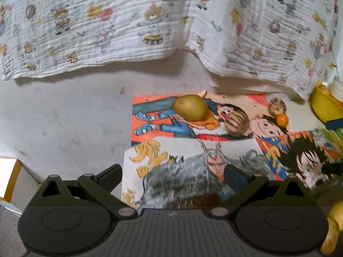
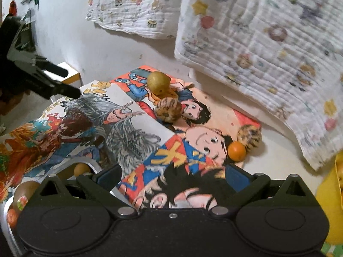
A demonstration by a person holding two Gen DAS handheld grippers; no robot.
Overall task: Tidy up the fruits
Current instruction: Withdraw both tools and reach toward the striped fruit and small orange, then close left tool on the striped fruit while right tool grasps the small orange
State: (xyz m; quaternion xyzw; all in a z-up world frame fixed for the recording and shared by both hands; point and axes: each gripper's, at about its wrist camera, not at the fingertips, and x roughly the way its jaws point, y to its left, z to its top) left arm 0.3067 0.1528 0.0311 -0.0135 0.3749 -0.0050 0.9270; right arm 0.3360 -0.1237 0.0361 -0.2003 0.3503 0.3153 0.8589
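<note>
Holding both grippers over the cartoon posters [image 2: 133,128], I keep my left gripper [image 1: 172,175] and right gripper [image 2: 172,175] spread wide and empty. A green pear [image 1: 190,107] sits far back; a small orange [image 2: 236,151] touches a striped fruit [image 2: 249,136].

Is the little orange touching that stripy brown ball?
Touching. In the right wrist view the little orange sits pressed against the stripy brown ball, no gap between them.

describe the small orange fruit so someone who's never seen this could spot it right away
Find the cartoon posters spread on the floor. At their right edge, by the smiling boy's face, the small orange fruit sits against a striped brown ball. It is the smallest, smooth and bright orange, unlike the larger yellow-green fruit.
</note>
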